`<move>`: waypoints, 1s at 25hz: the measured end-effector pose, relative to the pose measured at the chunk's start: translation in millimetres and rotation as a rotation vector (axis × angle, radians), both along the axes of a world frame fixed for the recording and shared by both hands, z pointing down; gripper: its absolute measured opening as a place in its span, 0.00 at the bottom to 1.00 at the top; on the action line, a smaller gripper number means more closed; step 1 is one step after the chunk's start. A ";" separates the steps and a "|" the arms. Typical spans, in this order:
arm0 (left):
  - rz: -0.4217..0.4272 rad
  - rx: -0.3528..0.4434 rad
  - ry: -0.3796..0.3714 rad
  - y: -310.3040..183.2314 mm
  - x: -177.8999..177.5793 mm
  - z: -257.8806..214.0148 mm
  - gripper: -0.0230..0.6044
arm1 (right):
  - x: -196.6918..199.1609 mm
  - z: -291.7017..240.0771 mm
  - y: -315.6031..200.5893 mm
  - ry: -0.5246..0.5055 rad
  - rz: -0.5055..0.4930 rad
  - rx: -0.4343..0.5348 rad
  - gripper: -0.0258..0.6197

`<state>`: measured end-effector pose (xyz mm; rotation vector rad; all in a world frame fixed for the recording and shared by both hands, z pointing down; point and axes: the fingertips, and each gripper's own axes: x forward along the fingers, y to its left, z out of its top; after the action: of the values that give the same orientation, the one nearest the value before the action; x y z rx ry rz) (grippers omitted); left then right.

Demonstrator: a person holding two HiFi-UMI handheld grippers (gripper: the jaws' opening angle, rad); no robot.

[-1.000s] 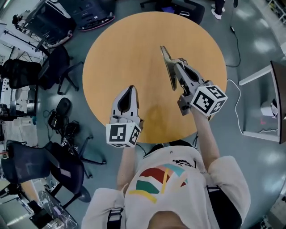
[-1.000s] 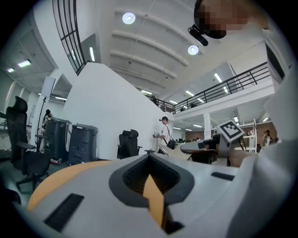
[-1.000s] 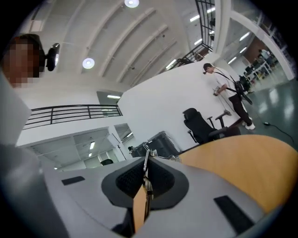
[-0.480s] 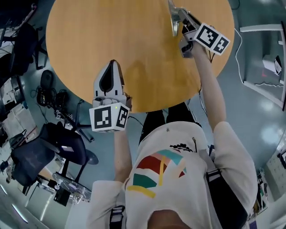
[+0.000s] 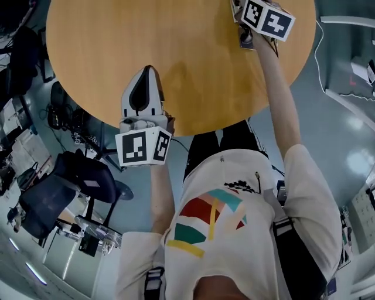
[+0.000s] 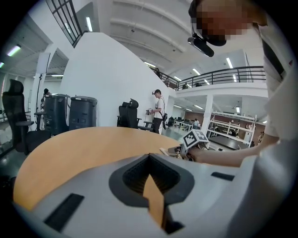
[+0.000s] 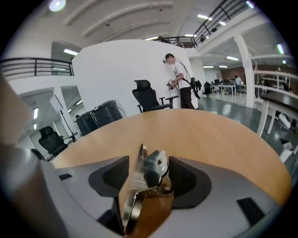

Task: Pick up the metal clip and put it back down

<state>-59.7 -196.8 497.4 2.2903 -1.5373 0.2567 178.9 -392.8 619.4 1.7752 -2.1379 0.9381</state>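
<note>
The metal clip point(image 7: 144, 181) is a shiny spring clip that stands on edge between the jaws of my right gripper point(image 7: 146, 160), low over the round wooden table point(image 5: 193, 70). Those jaws are opening, and a gap shows on the clip's left side. In the head view only the right gripper's marker cube point(image 5: 266, 16) shows at the top edge, with the jaws and clip cut off. My left gripper point(image 5: 147, 68) rests over the table near its front edge, its tips together and nothing in them. From the left gripper view the right marker cube point(image 6: 194, 138) is seen across the table.
Dark office chairs point(image 5: 76, 181) and cables lie on the floor left of the table. Beyond the table's far rim stand a chair point(image 7: 146, 95), black bins point(image 6: 70, 111) and a person point(image 7: 179, 79).
The right gripper has reached farther across the table with the clip and left the top of the head view. The left gripper stays near the front edge.
</note>
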 end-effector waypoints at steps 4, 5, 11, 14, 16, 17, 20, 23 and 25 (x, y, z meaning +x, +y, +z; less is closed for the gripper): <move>0.014 0.035 -0.014 0.0 2.4 -10.7 0.11 | 11.7 -3.4 -3.1 0.170 0.026 0.055 0.48; 0.016 0.043 -0.016 0.5 1.0 -13.6 0.11 | 11.9 -6.2 -4.1 0.190 0.032 0.063 0.50; 0.006 0.085 -0.021 -9.1 -4.7 -30.9 0.11 | 13.9 -40.0 -25.7 0.177 0.045 0.135 0.51; -0.002 0.133 -0.030 -14.5 -5.4 -46.2 0.11 | 8.4 -79.4 -36.3 0.189 0.013 0.239 0.51; -0.005 0.172 -0.032 -12.3 -7.3 -60.8 0.11 | 0.9 -116.3 -32.0 0.203 -0.014 0.327 0.51; -0.006 0.198 -0.030 -11.7 -8.8 -70.0 0.11 | -4.3 -138.6 -28.5 0.208 -0.029 0.376 0.51; -0.011 0.282 -0.018 -6.9 -14.5 -101.4 0.11 | -31.1 -209.2 -7.3 0.188 -0.137 0.506 0.50; -0.006 0.350 -0.005 6.0 -15.2 -130.5 0.11 | -58.6 -273.9 34.4 0.160 -0.291 0.615 0.50; 0.000 0.397 0.003 12.1 -10.2 -150.2 0.11 | -63.8 -315.8 60.5 0.159 -0.324 0.702 0.50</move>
<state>-69.9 -184.7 347.2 2.5821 -1.7117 -0.0598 115.1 -332.3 303.5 1.5784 -2.7228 -0.0546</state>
